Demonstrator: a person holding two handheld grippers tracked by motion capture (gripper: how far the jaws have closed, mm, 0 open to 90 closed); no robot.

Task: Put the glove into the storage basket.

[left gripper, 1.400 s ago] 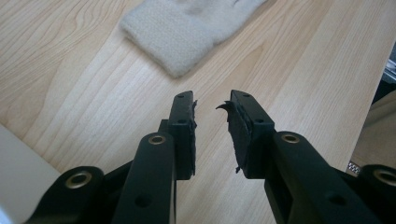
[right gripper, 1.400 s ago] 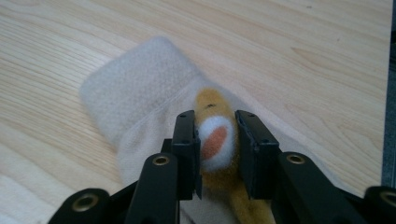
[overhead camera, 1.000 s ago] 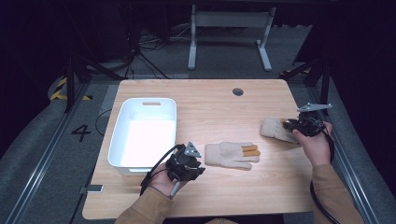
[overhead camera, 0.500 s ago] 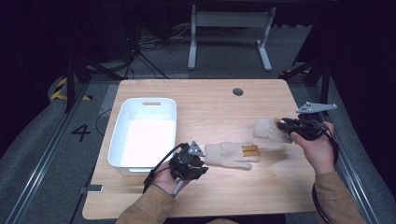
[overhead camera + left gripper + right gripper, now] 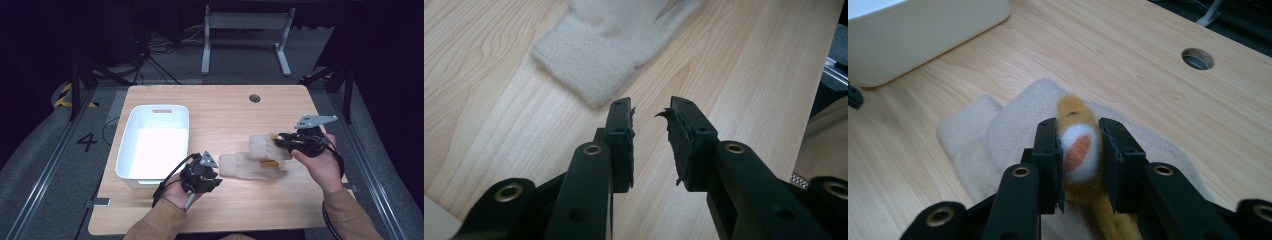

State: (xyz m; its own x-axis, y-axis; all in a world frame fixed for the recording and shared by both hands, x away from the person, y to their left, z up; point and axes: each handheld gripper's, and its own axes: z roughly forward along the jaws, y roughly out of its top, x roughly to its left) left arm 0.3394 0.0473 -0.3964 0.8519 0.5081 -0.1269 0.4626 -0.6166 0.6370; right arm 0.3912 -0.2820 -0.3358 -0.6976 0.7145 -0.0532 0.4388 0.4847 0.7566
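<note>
Two gloves unsorted: right tool (image 5: 1079, 150) clamped on one glove (image 5: 262, 145), left tool (image 5: 651, 127) apart, empty, near other glove (image 5: 594, 75).

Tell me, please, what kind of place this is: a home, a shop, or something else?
Probably a lab or recording workspace, not a home. A plain wooden table stands on grey floor marked with hazard tape and a painted number 4, with loose cables and metal stands behind it in a dark room.

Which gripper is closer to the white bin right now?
Left. The left gripper sits just off the white bin at its near right corner, beside the cuff of the glove on the table. The right gripper holds the second glove farther right.
</note>
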